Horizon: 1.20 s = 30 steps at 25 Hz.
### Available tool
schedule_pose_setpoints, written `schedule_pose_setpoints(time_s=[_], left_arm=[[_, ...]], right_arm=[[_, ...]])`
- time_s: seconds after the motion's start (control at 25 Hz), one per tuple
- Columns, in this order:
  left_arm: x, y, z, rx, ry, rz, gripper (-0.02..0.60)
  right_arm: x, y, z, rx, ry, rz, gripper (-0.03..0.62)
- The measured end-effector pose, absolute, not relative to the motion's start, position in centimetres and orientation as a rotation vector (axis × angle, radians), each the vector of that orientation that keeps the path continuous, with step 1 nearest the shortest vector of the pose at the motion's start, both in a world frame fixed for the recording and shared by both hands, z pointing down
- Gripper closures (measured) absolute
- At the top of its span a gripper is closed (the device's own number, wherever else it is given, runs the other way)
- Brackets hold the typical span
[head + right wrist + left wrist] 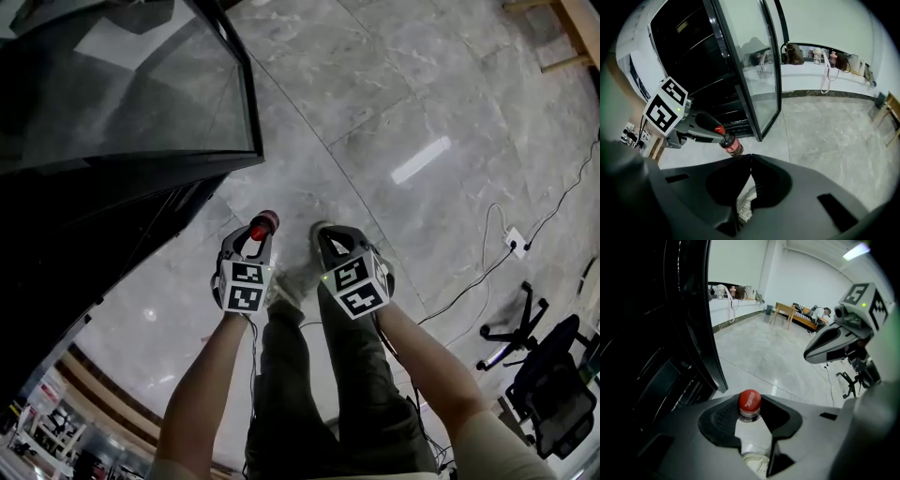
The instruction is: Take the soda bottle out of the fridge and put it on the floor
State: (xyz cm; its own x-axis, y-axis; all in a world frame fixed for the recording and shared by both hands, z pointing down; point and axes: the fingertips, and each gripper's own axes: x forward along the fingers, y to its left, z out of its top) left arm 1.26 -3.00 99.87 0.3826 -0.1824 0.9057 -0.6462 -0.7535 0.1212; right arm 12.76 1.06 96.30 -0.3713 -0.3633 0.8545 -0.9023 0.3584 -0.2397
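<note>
Standing beside the person, notes from their feet outward.

- Left gripper (pixel 750 415): the grey jaws are clamped on the neck of the dark plastic soda bottle with the red cap (pixel 731 146), just under the cap. The body hangs beyond the jaws at a slant, not upright.
- Right gripper (pixel 750 161): the tips meet with nothing between them. It hangs idle just beside the left one, over the person's pale shoe (pixel 291 281).
- The bottle is out of the fridge and in the air near the person's feet. From the right gripper view its base looks clear of the floor, though the angle is poor and I would not swear to it.
- Grey polished marble floor (pixel 403 112): bare and glossy under the bottle.
- Black fridge with its open glass door (pixel 141 84): the door's lower edge stands near the left gripper.
- Farther off: a white power strip with trailing cables (pixel 515 242) and a black office chair (pixel 553 384).

Judgement: the set-down is not yet done.

Risks:
- Released while slanted, the bottle would land on the edge of its base, topple and roll on that slick stone.
- A neck-only hold lets the body swing.
- Shoe and door edge are close enough to knock it.
</note>
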Motion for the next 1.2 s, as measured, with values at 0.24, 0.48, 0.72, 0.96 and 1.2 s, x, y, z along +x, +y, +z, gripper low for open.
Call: schedule_pose_setpoints(time_s=[0.24,0.48,0.72,0.96,1.2], left_arm=[[3.0,-2.2,103.5,2.203,-0.648,1.388,0.451],[3.8,-2.0,106.9,2.206,-0.616,1.433,0.451],[4.0,-1.4,110.6,2.205,-0.594,1.459,0.451],[3.7,-0.7,114.8,2.168,-0.608,1.485,0.451],[3.1,0.5,118.6,2.139,-0.597,1.553,0.451]], right_arm=[[14.6,1.5,100.6,1.153,-1.852,1.019,0.599],[15.0,2.9,104.9,1.152,-1.808,1.062,0.599],[14.6,3.9,108.6,1.141,-1.787,1.102,0.599],[14.5,4.5,111.6,1.156,-1.768,1.148,0.599],[14.3,5.4,113.8,1.156,-1.76,1.17,0.599]])
